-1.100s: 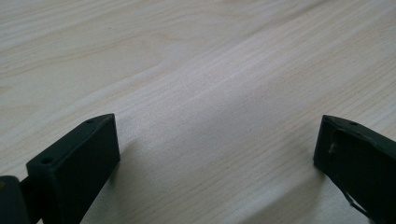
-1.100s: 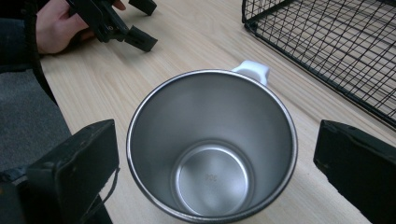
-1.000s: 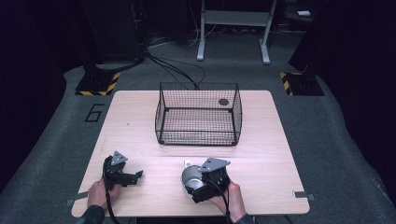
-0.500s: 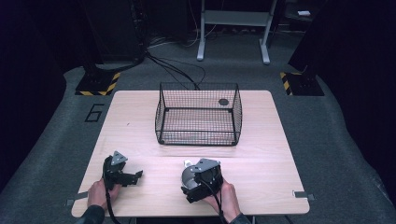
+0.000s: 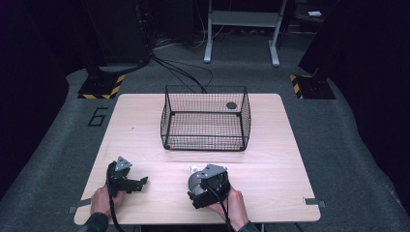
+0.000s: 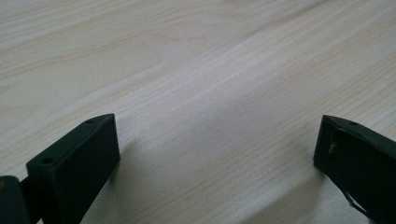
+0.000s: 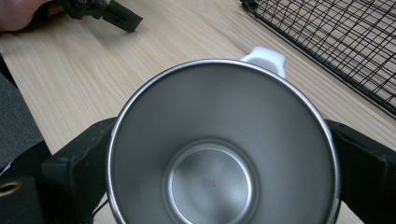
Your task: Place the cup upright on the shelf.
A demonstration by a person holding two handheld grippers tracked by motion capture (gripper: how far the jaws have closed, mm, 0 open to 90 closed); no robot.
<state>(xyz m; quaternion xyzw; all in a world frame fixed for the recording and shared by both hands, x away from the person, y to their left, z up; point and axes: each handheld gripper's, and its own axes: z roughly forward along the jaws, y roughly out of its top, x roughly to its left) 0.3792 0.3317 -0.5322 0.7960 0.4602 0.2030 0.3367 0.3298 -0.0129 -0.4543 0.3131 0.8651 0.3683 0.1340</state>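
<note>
I am holding a shiny stainless-steel cup with a white plastic handle in my right gripper, whose two black jaws are pressing against the cup's opposite walls just below the rim, so the grip looks firm on both sides. In the right gripper view I am looking straight down the cup's mouth to its round bottom, which tells me its long axis is running along the gripper's own line of sight, and the white handle tab is pointing away from me toward the black wire-mesh basket. That is the relation I am watching: the basket is standing ahead of the cup, toward the far middle of the pale wooden table, near but apart from it, with open tabletop between them. The right hand is the nearer one to the basket and is gripping its tool from behind, close to the table's near edge, with the cup lying low over the wood; I cannot tell whether it is touching the surface. A small dark round thing is showing at the basket's far right corner. My left gripper is resting off to the left, well apart from the cup, its jaws spread wide with nothing between them and bare wood grain under them in the left gripper view. I am judging that the coming move needs a lift forward over the basket's near wall.
</note>
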